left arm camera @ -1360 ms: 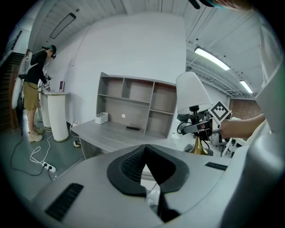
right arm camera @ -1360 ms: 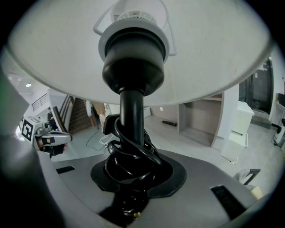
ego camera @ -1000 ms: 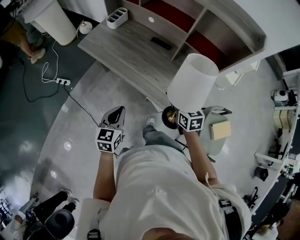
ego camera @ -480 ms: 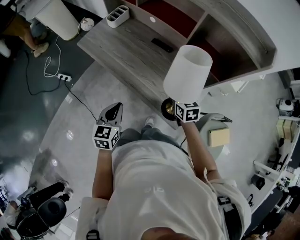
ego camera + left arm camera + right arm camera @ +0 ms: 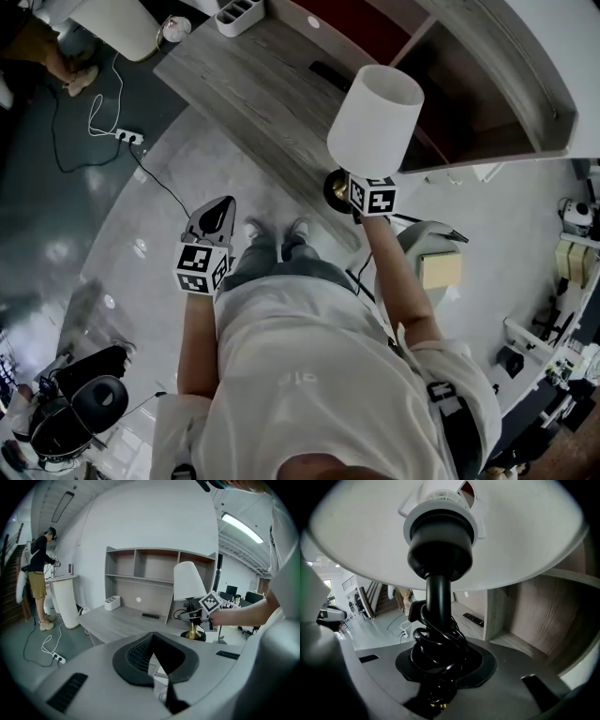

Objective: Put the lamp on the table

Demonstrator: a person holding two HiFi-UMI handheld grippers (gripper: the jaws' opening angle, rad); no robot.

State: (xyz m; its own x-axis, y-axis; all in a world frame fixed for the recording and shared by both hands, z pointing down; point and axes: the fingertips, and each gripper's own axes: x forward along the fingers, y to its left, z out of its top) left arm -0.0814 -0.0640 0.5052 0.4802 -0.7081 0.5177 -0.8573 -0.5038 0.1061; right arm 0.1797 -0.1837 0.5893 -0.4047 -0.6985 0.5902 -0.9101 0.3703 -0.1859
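The lamp has a white shade (image 5: pixel 376 114) and a black and gold base (image 5: pixel 336 190); it hangs upright over the near edge of the grey wooden table (image 5: pixel 248 89). My right gripper (image 5: pixel 356 192) is shut on its black stem (image 5: pixel 438 599), where a black cord (image 5: pixel 436 644) is wound. The shade (image 5: pixel 440 522) fills the top of the right gripper view. My left gripper (image 5: pixel 216 214) is over the floor to the left, shut and holding nothing. In the left gripper view the lamp (image 5: pixel 189 582) and the right gripper (image 5: pixel 194 615) are ahead to the right.
A shelf unit (image 5: pixel 487 66) stands on the table's far side. A white organiser (image 5: pixel 236 11) and a black remote (image 5: pixel 328 73) lie on the table. A power strip with cable (image 5: pixel 122 138) lies on the floor at left. A stool with a yellow pad (image 5: pixel 439 270) stands right. A person (image 5: pixel 37 569) stands far left.
The right gripper has carried the lamp further toward the table, and it is now over the table's edge. The left gripper drifted left and back. The person's feet have come into view.
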